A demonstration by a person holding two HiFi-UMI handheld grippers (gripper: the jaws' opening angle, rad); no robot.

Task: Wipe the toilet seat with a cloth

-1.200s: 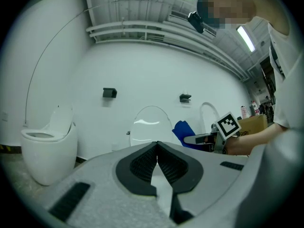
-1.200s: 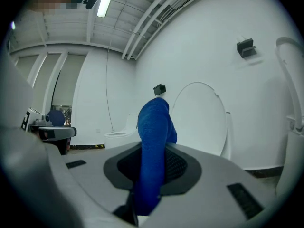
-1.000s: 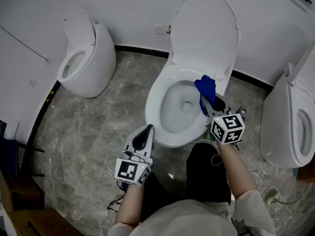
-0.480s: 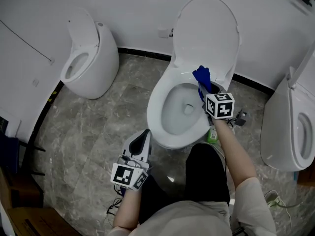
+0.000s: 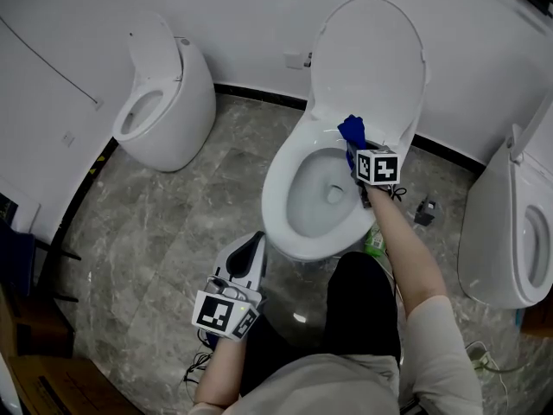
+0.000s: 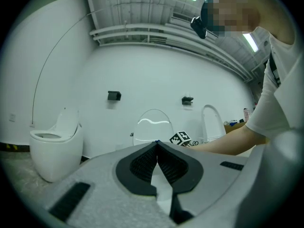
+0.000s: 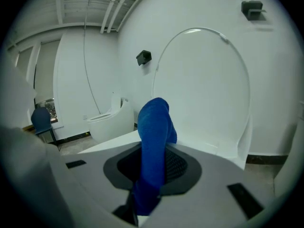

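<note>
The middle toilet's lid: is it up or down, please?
Up: the lid stands raised behind the open bowl, leaning toward the wall.

To my left I note a second white toilet (image 5: 164,93), lid raised; a third toilet (image 5: 510,232) to my right. Grey marbled floor (image 5: 173,223), black skirting (image 5: 259,95). A green item (image 5: 374,242) and a small dark object (image 5: 424,210) lie on the floor.

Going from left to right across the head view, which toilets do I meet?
left toilet → middle toilet, with the blue cloth at its rim → right toilet
</note>
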